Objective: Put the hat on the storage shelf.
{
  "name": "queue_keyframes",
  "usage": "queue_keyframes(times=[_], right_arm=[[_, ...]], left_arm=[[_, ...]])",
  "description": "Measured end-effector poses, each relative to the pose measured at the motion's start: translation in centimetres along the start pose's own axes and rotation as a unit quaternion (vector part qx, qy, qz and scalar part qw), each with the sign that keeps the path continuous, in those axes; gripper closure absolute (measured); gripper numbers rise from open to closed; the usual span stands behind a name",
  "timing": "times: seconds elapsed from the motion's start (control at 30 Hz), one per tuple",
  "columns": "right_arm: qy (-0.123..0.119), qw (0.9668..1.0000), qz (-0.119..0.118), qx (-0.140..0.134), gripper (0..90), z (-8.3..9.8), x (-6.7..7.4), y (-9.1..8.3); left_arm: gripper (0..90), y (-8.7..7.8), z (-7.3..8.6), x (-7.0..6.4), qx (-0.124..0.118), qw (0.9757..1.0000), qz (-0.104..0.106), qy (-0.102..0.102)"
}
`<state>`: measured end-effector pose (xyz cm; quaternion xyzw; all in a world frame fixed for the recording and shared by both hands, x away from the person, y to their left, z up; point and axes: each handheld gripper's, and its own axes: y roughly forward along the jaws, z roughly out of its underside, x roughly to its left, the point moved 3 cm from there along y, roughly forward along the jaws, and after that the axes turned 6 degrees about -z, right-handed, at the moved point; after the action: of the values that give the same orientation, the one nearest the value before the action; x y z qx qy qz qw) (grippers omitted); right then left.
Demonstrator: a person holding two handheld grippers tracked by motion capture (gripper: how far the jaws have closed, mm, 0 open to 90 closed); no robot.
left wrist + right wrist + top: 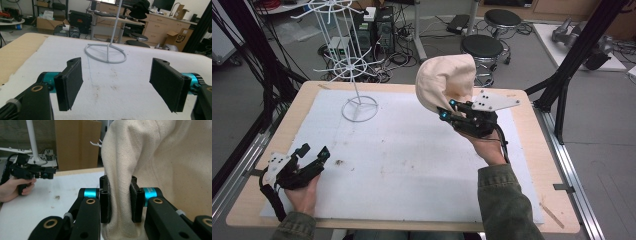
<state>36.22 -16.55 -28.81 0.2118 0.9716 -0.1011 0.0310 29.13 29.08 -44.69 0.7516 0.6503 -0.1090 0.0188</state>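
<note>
The left gripper [312, 152] rests low at the table's [252, 185] near left corner, jaws spread wide with nothing between them. Farther in, the right gripper [447, 110] is raised above the white mat [412, 160], jaws pinching a fold of the cream hat [443, 80]. Beyond stands the white rack [347, 60].

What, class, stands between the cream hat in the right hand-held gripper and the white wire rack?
Nothing visible: the cream hat hangs clamped in the right hand-held gripper, and bare white mat separates it from the white wire rack.
</note>
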Motion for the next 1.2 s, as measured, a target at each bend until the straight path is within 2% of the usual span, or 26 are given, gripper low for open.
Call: queue_keyframes(times=[0.07,0.27,0.37,0.47,0.5,0.87,1.07,1.2], right_arm=[[-0.006,0.9999,-0.007,-0.007,75.2,-0.7,0.3,0.2],[-0.029,0.9995,-0.008,-0.005,75.3,-2.4,1.1,1.2],[-0.043,0.999,-0.01,-0.007,75.3,-4.1,1.4,2.1],[-0.049,0.9987,-0.012,-0.008,75.3,-4.9,1.5,2.5],[-0.055,0.9984,-0.013,-0.01,75.2,-5.8,1.6,3.0],[-0.074,0.9971,-0.02,0.002,75.2,-9.0,2.3,5.7],[-0.082,0.9963,-0.024,0.007,75.2,-10.6,2.7,6.3],[-0.088,0.9958,-0.019,0.013,75.1,-12.1,2.5,6.9]], left_arm=[[26.3,0.0,0.0,0.0,0.0,1.0,0.001,0.0],[26.3,0.0,0.0,0.1,-0.001,1.0,0.001,-0.004],[26.3,0.1,0.0,0.1,-0.001,1.0,0.002,-0.005],[26.3,0.1,0.0,0.1,-0.001,1.0,0.003,-0.005],[26.3,0.1,0.0,0.1,-0.001,1.0,0.003,-0.006],[26.4,0.2,0.1,0.0,0.003,1.0,0.006,-0.006],[26.3,0.2,0.1,0.1,0.002,0.9999,0.005,-0.01],[26.3,0.2,0.1,0.1,0.004,0.9999,0.006,-0.01]])
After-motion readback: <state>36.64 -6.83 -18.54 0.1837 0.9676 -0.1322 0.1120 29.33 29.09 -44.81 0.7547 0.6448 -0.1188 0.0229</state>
